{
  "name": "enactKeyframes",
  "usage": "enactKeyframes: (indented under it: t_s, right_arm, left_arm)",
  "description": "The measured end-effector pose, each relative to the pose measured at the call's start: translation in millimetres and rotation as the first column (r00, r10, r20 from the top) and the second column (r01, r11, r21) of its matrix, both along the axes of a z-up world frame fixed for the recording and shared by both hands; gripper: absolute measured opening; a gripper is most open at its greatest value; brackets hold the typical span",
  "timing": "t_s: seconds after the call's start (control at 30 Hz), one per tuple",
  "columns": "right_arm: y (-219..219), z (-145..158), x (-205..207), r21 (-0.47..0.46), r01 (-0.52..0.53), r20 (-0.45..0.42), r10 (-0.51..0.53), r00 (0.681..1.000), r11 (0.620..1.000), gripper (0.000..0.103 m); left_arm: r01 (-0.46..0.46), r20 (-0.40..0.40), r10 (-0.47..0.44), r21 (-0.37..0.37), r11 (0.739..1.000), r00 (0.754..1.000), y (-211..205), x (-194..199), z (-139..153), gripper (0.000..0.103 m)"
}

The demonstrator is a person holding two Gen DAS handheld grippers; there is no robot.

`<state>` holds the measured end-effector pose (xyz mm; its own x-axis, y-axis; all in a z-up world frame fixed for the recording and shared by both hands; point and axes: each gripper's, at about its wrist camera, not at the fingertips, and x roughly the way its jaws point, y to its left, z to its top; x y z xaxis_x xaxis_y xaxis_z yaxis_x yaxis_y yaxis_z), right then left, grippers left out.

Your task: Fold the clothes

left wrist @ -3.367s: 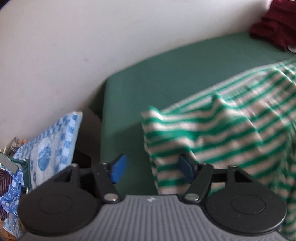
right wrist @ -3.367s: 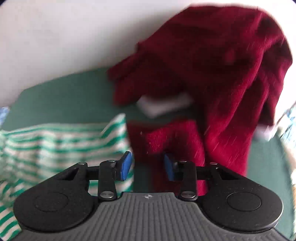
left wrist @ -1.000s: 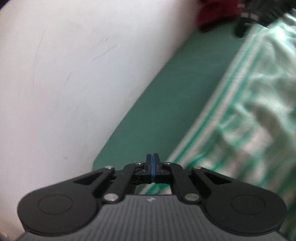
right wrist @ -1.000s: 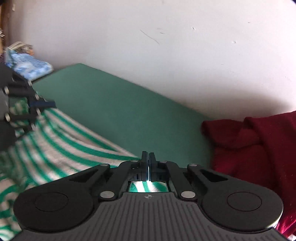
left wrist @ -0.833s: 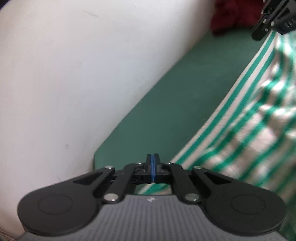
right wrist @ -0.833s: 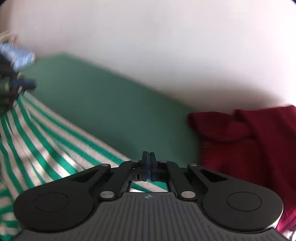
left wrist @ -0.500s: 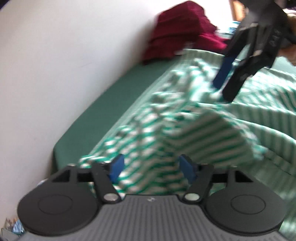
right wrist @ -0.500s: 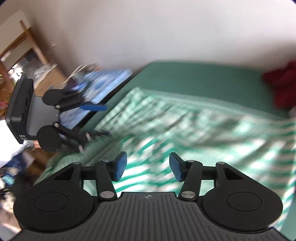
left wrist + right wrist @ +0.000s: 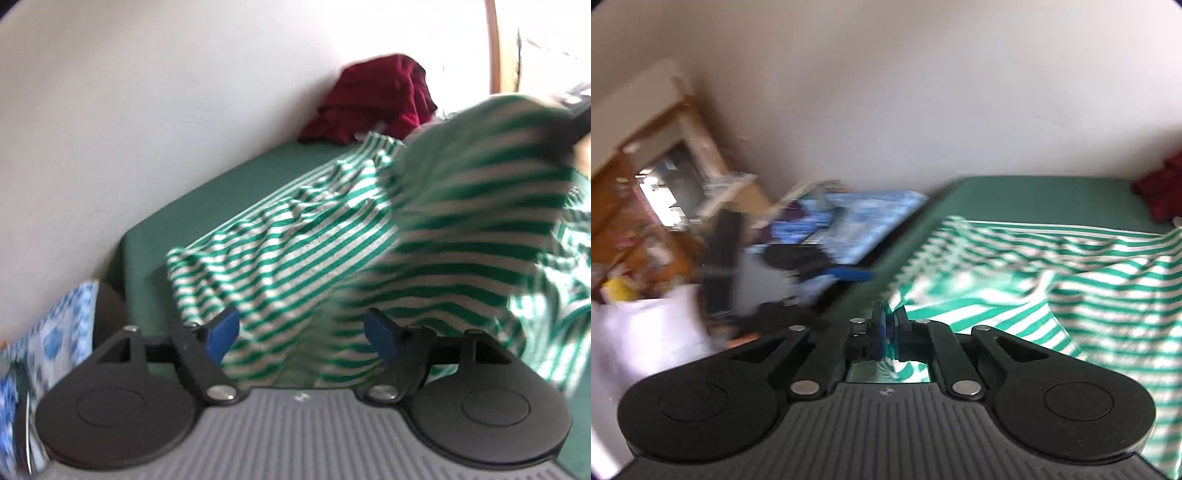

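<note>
Two grippers, now doing different jobs. Half a second ago both stood apart; now the right gripper has its fingers clamped on an edge of the striped shirt and carries a fold across, while the left gripper stays spread, holding nothing, cloth lying just ahead of its fingers. Judgement: first fold under way. Shirt rests on the green bed against a white wall. Red clothes lie well beyond the left fingers; cluttered shelves beyond the right.
</note>
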<state>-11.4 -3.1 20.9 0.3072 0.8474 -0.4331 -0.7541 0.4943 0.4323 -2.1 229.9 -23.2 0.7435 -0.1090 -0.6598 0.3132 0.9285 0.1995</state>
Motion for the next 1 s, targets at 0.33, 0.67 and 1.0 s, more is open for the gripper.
enactKeyframes:
  t_s: [0.33, 0.67, 1.0]
  right_arm:
    - [-37, 25, -154, 0.022, -0.264, -0.009, 0.264, 0.964, 0.964, 0.004]
    - [-68, 0, -260, 0.028, -0.343, -0.141, 0.343, 0.929, 0.939, 0.005]
    - [-54, -76, -290, -0.187, -0.35, -0.382, 0.261, 0.887, 0.918, 0.015]
  left_arm:
    - [-0.15, 0.071, 0.152, -0.037, 0.988, 0.986, -61, -157, 18, 0.09]
    - [-0.151, -0.001, 0.151, -0.046, 0.988, 0.989, -130, -253, -5, 0.094]
    - [-0.026, -0.064, 0.032, 0.101, 0.995, 0.997, -159, -282, -51, 0.095]
